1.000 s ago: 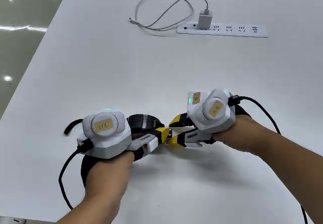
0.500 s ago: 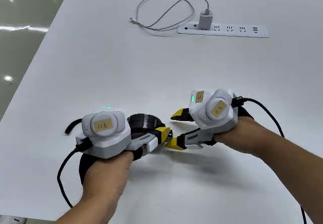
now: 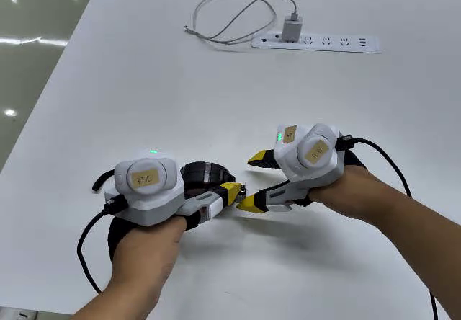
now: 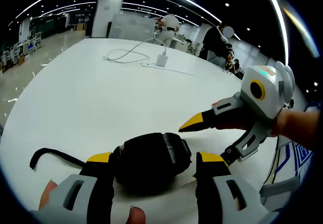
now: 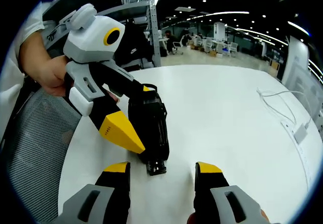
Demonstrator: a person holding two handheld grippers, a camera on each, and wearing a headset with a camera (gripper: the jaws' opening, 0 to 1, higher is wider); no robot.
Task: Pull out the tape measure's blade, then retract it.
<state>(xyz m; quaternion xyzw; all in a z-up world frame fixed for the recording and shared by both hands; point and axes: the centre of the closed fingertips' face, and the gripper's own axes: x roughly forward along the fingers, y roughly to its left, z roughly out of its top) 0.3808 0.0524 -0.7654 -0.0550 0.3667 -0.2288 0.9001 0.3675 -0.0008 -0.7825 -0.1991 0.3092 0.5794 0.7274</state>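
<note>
While the left gripper point(image 4: 155, 158) clamps the tape measure point(image 5: 151, 120), the right gripper point(image 5: 162, 167) holds its fingers point(image 5: 208, 169) apart beside it.

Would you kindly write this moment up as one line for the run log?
left tool: shut on tape measure | right tool: open, mouth at blade tip | blade tip: fully in
</note>
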